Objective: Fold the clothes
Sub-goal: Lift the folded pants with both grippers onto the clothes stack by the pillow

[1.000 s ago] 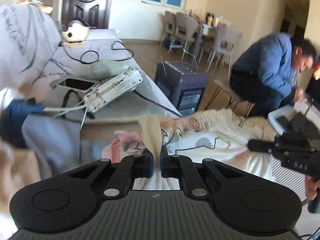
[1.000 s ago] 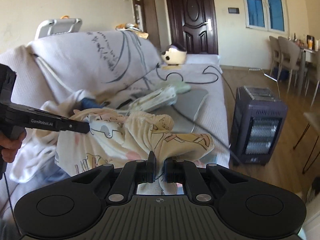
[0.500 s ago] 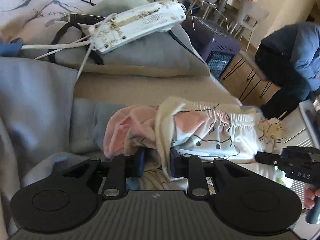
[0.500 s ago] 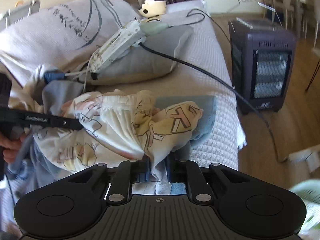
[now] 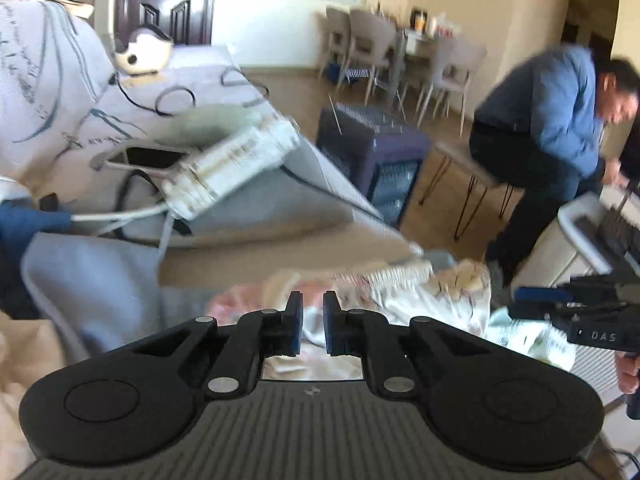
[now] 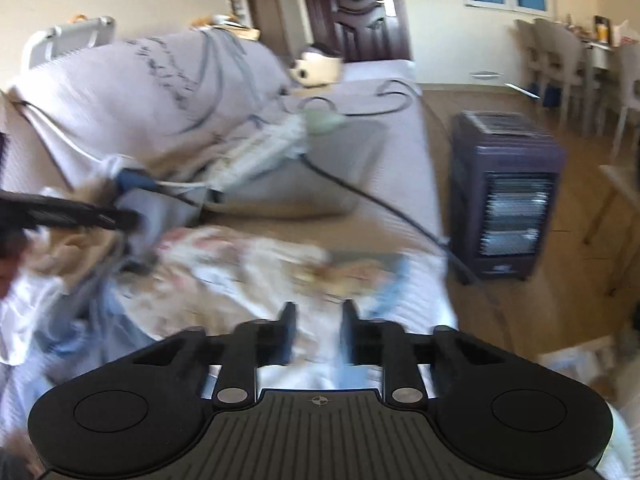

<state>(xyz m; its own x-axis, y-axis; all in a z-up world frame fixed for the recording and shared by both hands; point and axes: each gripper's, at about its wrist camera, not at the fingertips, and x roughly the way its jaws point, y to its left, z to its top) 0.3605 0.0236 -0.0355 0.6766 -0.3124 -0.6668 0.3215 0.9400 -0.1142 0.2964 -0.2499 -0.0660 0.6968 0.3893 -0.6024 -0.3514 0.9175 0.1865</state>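
Garment: the cream cartoon-print cotton garment point(image 5: 420, 300) is being left bunched on the sofa, ready for flattening.
Left gripper point(image 5: 311, 322): its jaws are being closed, nothing pinched between them.
Right gripper point(image 6: 318, 330): its jaws are being kept spread, empty, above the cloth.

motion blur smears the printed garment point(image 6: 256, 272) and power strip point(image 6: 260, 152), perhaps hiding folds; the other gripper point(image 6: 72, 216) is cut off at the left edge.

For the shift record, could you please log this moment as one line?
task: fold clothes | left gripper: closing, empty | right gripper: open, empty | printed garment: lying on sofa
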